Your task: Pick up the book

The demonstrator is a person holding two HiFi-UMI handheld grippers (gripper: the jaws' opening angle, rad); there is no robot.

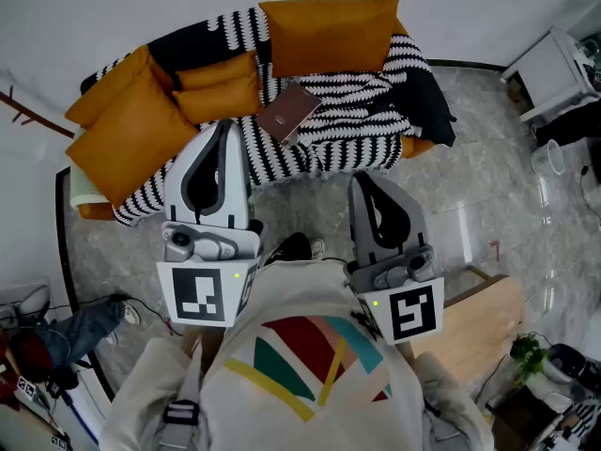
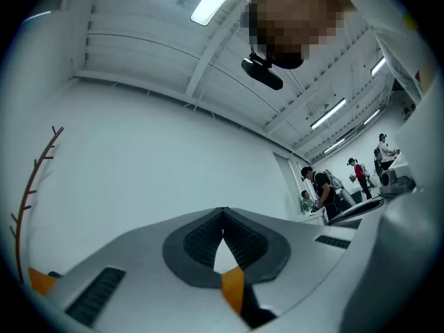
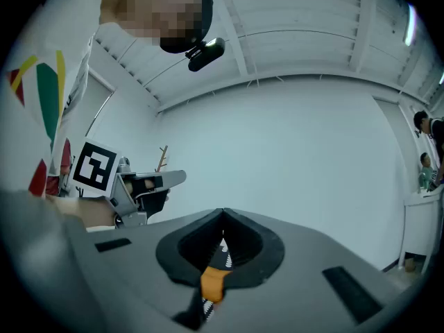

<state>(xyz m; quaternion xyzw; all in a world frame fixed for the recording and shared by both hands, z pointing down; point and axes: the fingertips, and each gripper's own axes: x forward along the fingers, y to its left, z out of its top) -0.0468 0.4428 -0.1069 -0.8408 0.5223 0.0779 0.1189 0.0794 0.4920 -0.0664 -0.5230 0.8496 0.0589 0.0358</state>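
Observation:
A dark brown book (image 1: 289, 111) lies flat on the black-and-white striped blanket (image 1: 357, 111) that covers the sofa, between orange cushions (image 1: 331, 32). My left gripper (image 1: 228, 125) is held near my chest, and its tip shows just short of the sofa's front edge, below and left of the book. Shorter and further right, my right gripper (image 1: 362, 178) hangs over the floor. Both are shut with nothing in them. In the left gripper view the left gripper (image 2: 223, 217) points up at a bare white wall; the right gripper (image 3: 223, 217) does the same. The book is out of both gripper views.
More orange cushions (image 1: 127, 125) fill the sofa's left end. A white side table (image 1: 554, 64) stands at the far right. A wooden board (image 1: 479, 319) and a small plant (image 1: 526, 355) lie at the lower right. Clothing (image 1: 84, 329) is on the floor at left. People (image 2: 322, 191) stand far off.

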